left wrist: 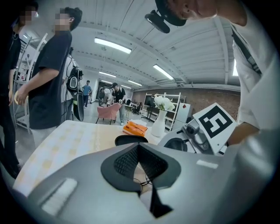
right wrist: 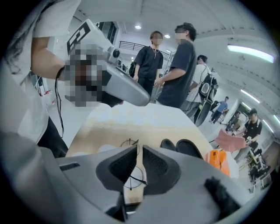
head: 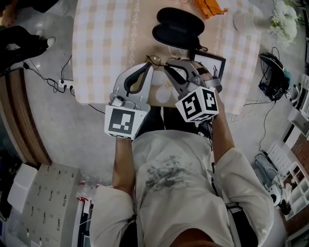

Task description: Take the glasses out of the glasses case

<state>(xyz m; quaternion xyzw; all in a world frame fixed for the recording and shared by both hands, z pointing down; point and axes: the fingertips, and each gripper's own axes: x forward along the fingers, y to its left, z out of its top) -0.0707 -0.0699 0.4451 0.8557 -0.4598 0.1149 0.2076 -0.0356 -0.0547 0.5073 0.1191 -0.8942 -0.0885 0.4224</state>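
Right gripper view: we log the right gripper with its jaws drawn in to a narrow slit, closed on the thin black wire of the glasses. One round lens shows past the jaw tips and one through the slit.

Left gripper view: the left gripper has its pads together at the tips, with nothing between them.

Head view: both grippers hang over the near edge of the table, each carrying a cube with black-and-white square markers. The glasses sit just beside that edge, between the two jaw tips, with their long axis roughly along the edge. The black glasses case lies open nearer the far edge, well apart from the glasses, its long axis also roughly across the table. An orange pack lies beyond it.
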